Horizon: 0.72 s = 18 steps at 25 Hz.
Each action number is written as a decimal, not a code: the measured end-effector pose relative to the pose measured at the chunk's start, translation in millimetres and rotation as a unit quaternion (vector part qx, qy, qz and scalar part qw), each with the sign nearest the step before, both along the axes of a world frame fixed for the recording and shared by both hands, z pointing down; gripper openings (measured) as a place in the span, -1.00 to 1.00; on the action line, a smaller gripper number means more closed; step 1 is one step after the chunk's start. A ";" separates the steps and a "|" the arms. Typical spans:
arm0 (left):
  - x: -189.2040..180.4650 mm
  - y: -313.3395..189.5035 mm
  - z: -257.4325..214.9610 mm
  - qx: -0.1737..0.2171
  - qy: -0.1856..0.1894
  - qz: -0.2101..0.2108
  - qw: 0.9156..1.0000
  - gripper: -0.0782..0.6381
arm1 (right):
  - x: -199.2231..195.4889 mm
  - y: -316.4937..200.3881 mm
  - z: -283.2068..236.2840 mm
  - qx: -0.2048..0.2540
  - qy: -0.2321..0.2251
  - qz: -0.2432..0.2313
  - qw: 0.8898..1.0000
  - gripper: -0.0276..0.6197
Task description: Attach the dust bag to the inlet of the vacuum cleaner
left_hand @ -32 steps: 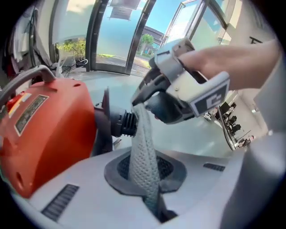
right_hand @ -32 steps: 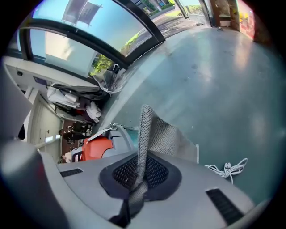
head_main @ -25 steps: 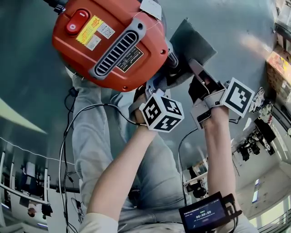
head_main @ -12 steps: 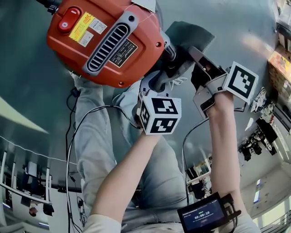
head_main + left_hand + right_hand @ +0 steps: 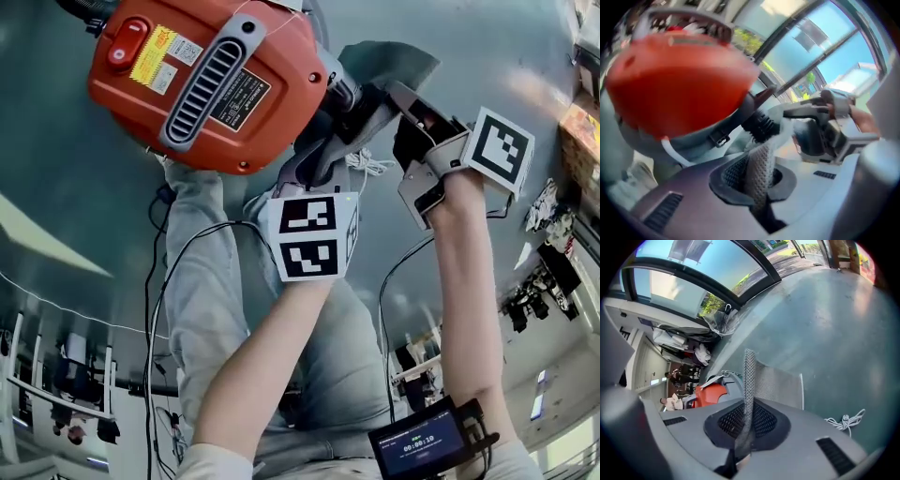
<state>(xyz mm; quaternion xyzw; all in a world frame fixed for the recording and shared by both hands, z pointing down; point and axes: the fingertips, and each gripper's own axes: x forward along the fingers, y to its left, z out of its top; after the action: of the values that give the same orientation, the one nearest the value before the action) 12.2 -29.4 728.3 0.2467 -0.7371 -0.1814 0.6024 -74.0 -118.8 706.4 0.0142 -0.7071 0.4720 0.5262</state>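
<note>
The red vacuum cleaner (image 5: 202, 80) fills the upper left of the head view, with its black ribbed inlet (image 5: 342, 92) on the right side. The grey mesh dust bag (image 5: 394, 64) hangs by that inlet, stretched between both grippers. My left gripper (image 5: 317, 161) is just below the inlet, shut on a fold of the bag (image 5: 759, 168); the inlet (image 5: 761, 126) sits right behind that fold. My right gripper (image 5: 405, 105) is right of the inlet, shut on the bag's edge (image 5: 748, 390). The left gripper view is blurred.
A white coiled cord (image 5: 364, 165) lies on the green-grey floor (image 5: 75, 187). The person's grey trouser legs (image 5: 206, 309) and a black cable (image 5: 150, 319) run below the vacuum. A small screen (image 5: 422, 442) sits on the right forearm. Windows (image 5: 693, 268) and shelves ring the room.
The left gripper has rolled, turning its marker cube, and shifted left under the inlet. The right gripper moved slightly up and right with the bag. The vacuum sits further left in view.
</note>
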 end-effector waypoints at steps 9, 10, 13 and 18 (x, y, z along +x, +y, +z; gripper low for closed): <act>-1.2 -4.1 10.3 0.014 0.016 0.041 0.999 -0.74 | -19.0 11.6 -27.2 -0.063 -0.067 0.000 0.996 -0.50; -2.5 -1.3 10.8 0.015 0.020 0.040 0.999 -0.74 | -13.0 9.9 -36.7 -0.066 -0.074 -0.001 0.995 -0.43; -5.4 1.3 10.7 0.002 0.013 0.072 0.997 -0.74 | 8.3 21.8 -57.1 -0.047 -0.087 -0.028 0.995 -0.43; -5.5 1.0 9.7 -0.015 -0.011 0.136 0.991 -0.74 | 21.4 33.8 -26.8 0.084 -0.030 -0.027 0.996 -0.43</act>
<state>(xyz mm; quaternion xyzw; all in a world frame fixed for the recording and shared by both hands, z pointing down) 6.7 -28.5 738.0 0.3369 -0.7058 -0.0839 0.6174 -52.6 -84.9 679.7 0.0247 -0.7596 0.3969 0.5147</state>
